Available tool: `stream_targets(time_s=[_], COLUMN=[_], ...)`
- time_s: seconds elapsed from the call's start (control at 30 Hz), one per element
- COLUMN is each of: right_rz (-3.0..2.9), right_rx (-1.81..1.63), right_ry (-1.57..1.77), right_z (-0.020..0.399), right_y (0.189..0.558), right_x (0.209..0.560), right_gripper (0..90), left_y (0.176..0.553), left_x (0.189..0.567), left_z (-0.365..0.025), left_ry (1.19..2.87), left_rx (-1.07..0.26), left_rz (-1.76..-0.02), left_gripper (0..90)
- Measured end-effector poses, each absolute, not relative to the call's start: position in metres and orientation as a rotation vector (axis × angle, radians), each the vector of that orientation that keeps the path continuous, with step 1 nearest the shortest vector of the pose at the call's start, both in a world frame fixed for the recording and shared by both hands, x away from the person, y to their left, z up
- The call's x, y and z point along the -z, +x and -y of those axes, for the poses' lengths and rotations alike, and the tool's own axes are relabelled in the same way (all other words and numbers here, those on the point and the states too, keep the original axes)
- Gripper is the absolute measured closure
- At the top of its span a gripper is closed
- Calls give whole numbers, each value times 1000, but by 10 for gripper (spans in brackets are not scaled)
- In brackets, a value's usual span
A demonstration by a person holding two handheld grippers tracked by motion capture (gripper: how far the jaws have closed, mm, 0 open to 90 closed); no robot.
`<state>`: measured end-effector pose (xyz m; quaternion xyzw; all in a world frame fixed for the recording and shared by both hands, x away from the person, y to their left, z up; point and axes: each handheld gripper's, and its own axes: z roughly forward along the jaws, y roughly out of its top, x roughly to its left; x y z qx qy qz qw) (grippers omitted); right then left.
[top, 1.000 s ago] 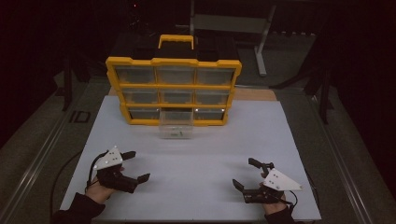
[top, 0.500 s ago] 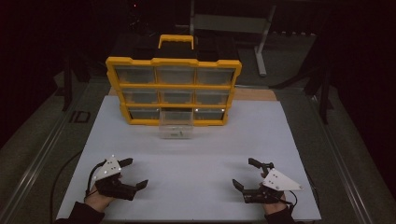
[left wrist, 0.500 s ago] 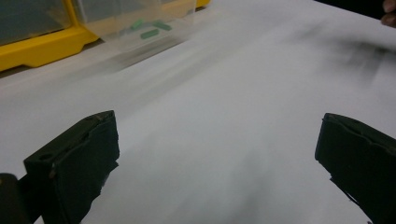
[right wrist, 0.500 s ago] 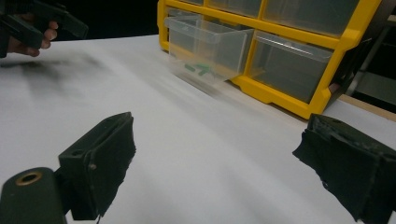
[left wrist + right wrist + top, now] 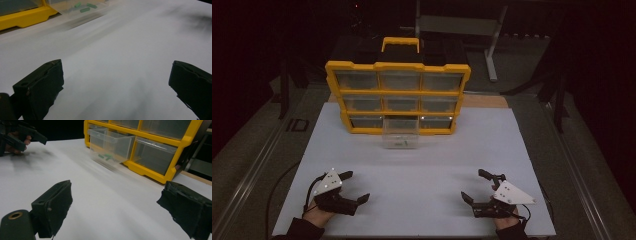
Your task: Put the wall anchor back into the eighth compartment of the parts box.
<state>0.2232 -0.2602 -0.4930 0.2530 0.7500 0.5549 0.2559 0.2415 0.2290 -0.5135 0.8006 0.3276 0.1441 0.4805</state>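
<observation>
Both grippers low over the white desk (image 5: 412,170), near its front edge, nothing held. Left gripper (image 5: 354,187) at the front left, fingers (image 5: 40,87) spread wide, only bare desk between them in the left gripper view. Right gripper (image 5: 474,187) at the front right, fingers (image 5: 53,206) also wide apart, nothing between them. The two are well apart, tips turned toward each other across the desk.

Yellow organizer (image 5: 398,97) stands upright at the far side of the desk, three rows of three clear drawers, handle on top. Bottom-middle drawer (image 5: 400,135) is pulled out toward the person (the other drawers sit flush in the frame). Small green parts (image 5: 106,157) lie in it, visible through the clear wall in the right gripper view; count hard to tell through the blur. Drawer is well apart from both grippers, roughly midway between them and farther back.
</observation>
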Motion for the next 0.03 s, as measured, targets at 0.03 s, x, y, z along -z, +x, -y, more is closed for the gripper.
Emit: stream_targets(time_s=[0.03], right_rz=[-2037], right_rx=[-1506], right_ry=[689], right_z=[260], right_y=[223], right_x=[493], right_gripper=[94], left_y=[241], left_x=[514], left_z=[-229], left_ry=[1957], left_rx=[-359], left_rz=[-793], left_gripper=[0])
